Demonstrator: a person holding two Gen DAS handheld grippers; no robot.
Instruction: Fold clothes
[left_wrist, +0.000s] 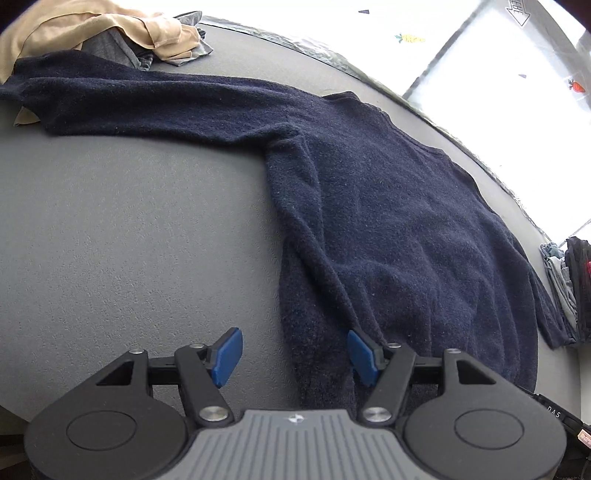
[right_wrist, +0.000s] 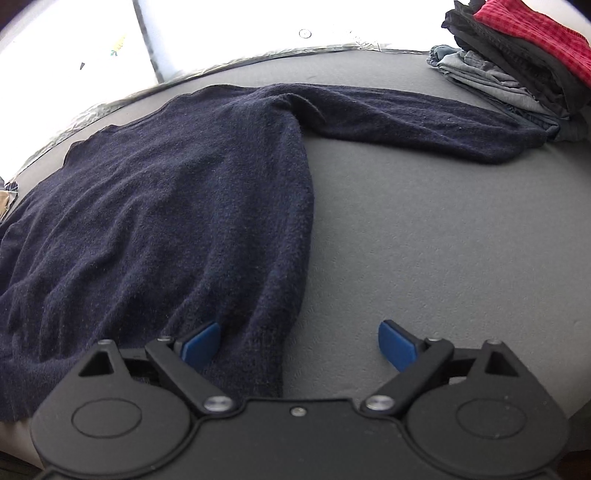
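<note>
Dark navy knit sweater (left_wrist: 388, 206) lies spread flat on the grey felt-like tabletop (left_wrist: 129, 240), body running lengthwise, both sleeves stretched out sideways.

Left gripper (left_wrist: 293, 356), black w/ blue pads, hangs over the sweater's left bottom corner. Jaws stand roughly half apart; one blue pad (left_wrist: 227, 356) is over bare table just beside the sweater's edge, the other over the knit. Nothing pinched, hem strip lies loose betw. them.

Right gripper (right_wrist: 299, 345), same build, sits over the sweater's right bottom corner. Jaws wide apart; one blue pad (right_wrist: 201, 343) is over the knit, the other over bare grey table beside the sweater. Holds nothing.

Sweater's left sleeve end reaches a loose heap of tan and grey clothes (left_wrist: 96, 33). Right sleeve's cuff ends touching or just at a folded stack of grey, black and red checked garments (right_wrist: 517, 62). Beyond the sweater's collar side runs the table's far edge, bright white past it.
</note>
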